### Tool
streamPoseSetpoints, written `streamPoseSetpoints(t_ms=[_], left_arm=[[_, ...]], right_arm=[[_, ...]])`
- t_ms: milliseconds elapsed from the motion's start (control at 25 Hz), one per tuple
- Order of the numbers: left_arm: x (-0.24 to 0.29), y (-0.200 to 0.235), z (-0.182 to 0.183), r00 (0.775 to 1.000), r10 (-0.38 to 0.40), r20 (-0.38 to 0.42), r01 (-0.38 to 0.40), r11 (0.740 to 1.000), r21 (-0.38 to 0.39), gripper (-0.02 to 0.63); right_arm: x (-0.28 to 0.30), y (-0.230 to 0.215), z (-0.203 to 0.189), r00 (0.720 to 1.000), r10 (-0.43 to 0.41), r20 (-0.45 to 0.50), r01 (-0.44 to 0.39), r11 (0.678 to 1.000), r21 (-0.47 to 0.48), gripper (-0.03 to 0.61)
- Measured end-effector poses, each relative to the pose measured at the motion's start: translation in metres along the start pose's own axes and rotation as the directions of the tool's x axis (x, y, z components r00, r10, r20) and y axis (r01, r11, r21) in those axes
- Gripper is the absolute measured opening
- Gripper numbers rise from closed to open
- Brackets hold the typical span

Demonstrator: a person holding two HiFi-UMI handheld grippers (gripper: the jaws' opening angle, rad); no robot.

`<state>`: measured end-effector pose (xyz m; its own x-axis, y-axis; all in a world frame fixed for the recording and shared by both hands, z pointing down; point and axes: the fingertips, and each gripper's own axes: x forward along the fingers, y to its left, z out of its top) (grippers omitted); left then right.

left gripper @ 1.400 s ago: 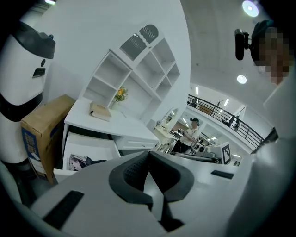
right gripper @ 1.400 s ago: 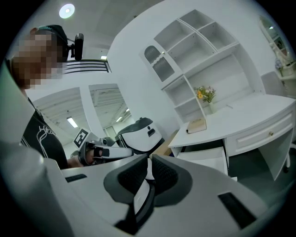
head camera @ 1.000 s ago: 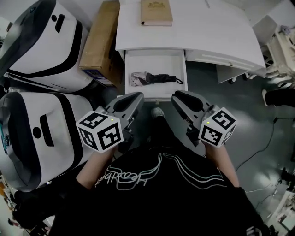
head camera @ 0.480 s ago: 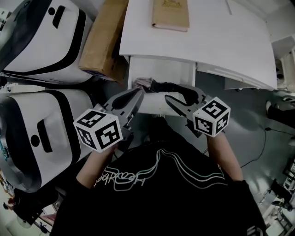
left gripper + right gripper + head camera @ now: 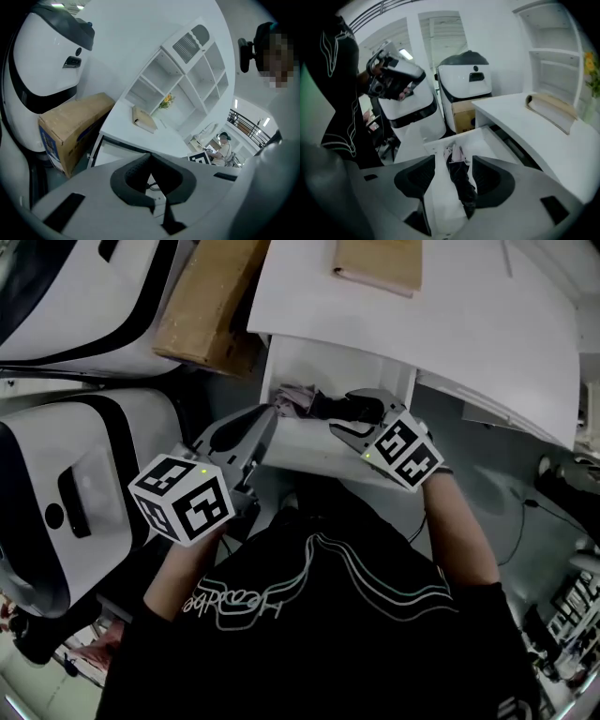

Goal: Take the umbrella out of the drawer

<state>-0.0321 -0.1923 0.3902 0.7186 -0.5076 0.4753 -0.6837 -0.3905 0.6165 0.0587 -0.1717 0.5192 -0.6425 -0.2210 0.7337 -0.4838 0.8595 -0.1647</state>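
Note:
The white drawer [image 5: 305, 442] stands pulled out from under the desk. In it lies a folded black umbrella [image 5: 317, 404] with a pinkish end. My right gripper [image 5: 345, 414] reaches down into the drawer. In the right gripper view its jaws are opening and straddle the umbrella [image 5: 462, 183] without pressing on it; right gripper [image 5: 452, 176], drawer floor [image 5: 490, 140]. My left gripper [image 5: 266, 420] hovers at the drawer's left front corner, with its fingertips together and nothing held. Left gripper [image 5: 156, 206] looks over the drawer front [image 5: 112, 151].
The white desk [image 5: 459, 329] carries a tan book [image 5: 380, 263]. A cardboard box [image 5: 211, 306] and two large white-and-black machines [image 5: 75, 474] stand close at the left. Behind the desk there is a white shelf unit [image 5: 187, 79]. A seated person [image 5: 224, 145] is far off.
Both grippers have moved forward to the drawer. The right one has dropped into it, rolled, and opened its jaws around the umbrella. The left one has come to the drawer's front edge.

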Motion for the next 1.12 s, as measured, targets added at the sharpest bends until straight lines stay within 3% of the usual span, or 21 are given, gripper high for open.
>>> streamPoseSetpoints(t_ms=[120,240,480,880,1120], left_arm=[[0.003,0.015,0.002,1.000,0.022,0.003,-0.022,1.000,-0.022,0.020],[0.004,0.026,0.001,0.999,0.043,0.003,-0.043,0.998,-0.042,0.020],[0.002,0.046,-0.001,0.997,0.082,-0.009,-0.082,0.993,-0.080,0.020],[-0.003,0.079,0.005,0.991,0.134,0.008,-0.132,0.982,-0.135,0.020],[-0.002,0.085,0.001,0.990,0.140,0.002,-0.138,0.978,-0.154,0.020]], right_arm=[[0.028,-0.005,-0.017,0.994,0.018,-0.112,-0.030,0.994,-0.109,0.233],[0.053,-0.007,-0.032,0.982,0.043,-0.183,-0.073,0.984,-0.160,0.233],[0.091,-0.018,-0.077,0.931,0.037,-0.363,-0.139,0.956,-0.258,0.233],[0.134,-0.028,-0.118,0.866,0.014,-0.499,-0.200,0.925,-0.322,0.233],[0.144,-0.030,-0.121,0.859,-0.005,-0.512,-0.199,0.918,-0.344,0.232]])
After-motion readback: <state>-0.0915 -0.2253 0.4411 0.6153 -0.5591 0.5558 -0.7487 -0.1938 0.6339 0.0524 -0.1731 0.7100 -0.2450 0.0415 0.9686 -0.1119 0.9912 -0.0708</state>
